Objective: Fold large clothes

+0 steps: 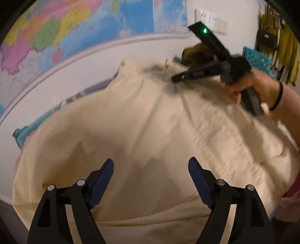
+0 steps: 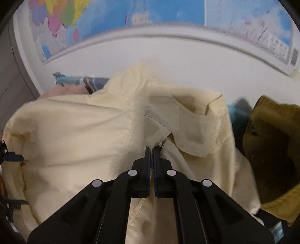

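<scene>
My right hand-held gripper [image 2: 151, 150] pinches the cream shirt [image 2: 78, 127]. My left hand-held gripper [image 1: 151, 165] hangs spread above it. The wall map's [image 2: 116, 16] print is unreadable.

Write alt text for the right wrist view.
The right gripper, jaws shut, pinches a cream jacket near its collar, the garment spread out below a wall map. An olive-green garment lies bunched at the right.

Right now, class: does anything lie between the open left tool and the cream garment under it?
Nothing visible does. The left tool hangs open directly over bare cream garment. The right tool is shut on its collar area, off to the far side.
</scene>
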The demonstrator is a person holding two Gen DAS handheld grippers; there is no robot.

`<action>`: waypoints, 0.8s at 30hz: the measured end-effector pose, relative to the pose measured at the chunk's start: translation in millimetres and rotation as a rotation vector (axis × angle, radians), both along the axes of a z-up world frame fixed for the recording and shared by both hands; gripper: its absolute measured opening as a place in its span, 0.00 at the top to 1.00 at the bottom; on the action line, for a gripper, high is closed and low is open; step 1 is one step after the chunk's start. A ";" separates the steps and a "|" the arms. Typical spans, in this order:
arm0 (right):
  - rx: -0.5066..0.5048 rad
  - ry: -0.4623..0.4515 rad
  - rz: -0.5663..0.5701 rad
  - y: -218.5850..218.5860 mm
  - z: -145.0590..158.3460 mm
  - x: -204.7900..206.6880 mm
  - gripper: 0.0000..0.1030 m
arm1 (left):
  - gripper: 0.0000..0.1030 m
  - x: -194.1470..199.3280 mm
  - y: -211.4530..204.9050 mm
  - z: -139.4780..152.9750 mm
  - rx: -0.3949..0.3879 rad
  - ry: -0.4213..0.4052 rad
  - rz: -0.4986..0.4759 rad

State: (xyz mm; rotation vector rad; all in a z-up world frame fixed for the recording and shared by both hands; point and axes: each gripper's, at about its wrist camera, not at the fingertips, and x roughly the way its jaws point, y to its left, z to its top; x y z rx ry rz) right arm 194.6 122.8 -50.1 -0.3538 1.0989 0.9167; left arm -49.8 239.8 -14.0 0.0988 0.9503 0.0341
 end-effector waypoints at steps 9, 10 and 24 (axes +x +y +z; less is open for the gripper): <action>-0.003 0.079 -0.001 -9.1 2.6 -16.9 0.63 | 0.19 -32.0 1.3 -10.6 0.044 0.039 0.015; 0.008 0.062 0.002 -15.5 12.5 -23.7 0.58 | 0.18 -34.4 0.9 -11.3 0.070 0.039 0.023; 0.157 0.256 0.601 -36.2 53.3 -222.4 0.40 | 0.19 -109.5 32.0 40.1 -0.101 -0.190 0.194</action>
